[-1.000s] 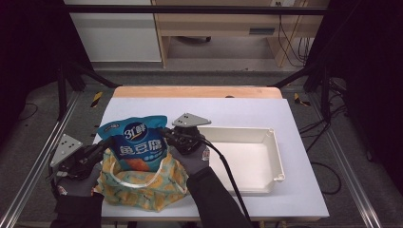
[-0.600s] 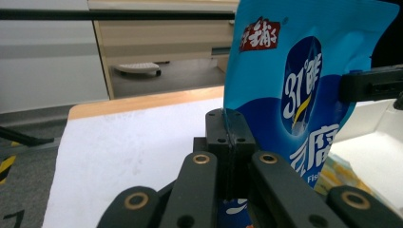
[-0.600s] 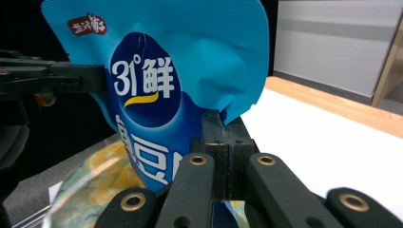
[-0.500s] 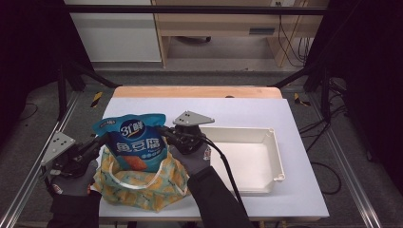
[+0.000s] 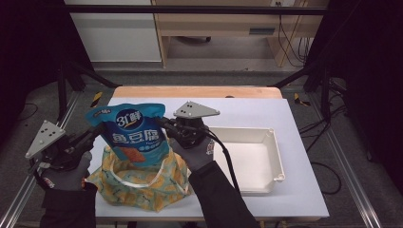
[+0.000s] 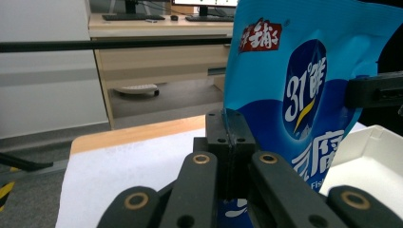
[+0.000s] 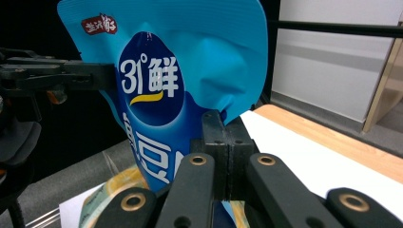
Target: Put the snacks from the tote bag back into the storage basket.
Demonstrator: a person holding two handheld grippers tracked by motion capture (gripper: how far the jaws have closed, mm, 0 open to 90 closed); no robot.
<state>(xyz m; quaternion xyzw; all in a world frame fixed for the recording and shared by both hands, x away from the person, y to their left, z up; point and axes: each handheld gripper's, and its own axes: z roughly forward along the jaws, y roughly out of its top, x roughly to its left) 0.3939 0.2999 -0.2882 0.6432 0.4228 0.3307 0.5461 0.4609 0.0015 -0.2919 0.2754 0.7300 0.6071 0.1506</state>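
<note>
The white table [image 5: 266, 107], with a strip of bare wood along its far edge, carries everything here; it stands on a grey floor between dark metal frame rails, with a pale wooden desk and white cabinet beyond. On the table's right part lies a shallow white rectangular tray [image 5: 275, 164] with nothing in it. On the near left part sits a yellow patterned cloth bag [image 5: 142, 183] with a fruit print and a white cord handle — its mouth gapes upward, and the lower end of a blue snack pouch [image 5: 135, 135] is still down in that opening, while the pouch's upper part stands clear above it. The pouch is printed with white Chinese characters and a "31°" mark, and it hangs upright between the two grippers. The left gripper [image 6: 227, 137] has its jaws pressed together on the pouch's edge on the person's left side; in the left gripper view the black pads meet with the blue film pinched between them. The right gripper [image 7: 223, 137] does the same on the opposite edge, jaws clamped tight on the film, with the tray just beside it in the high view. Both are held in gloved hands, dark sleeves coming in from the near edge. Each gripper carries a grey three-cornered plate on top.
</note>
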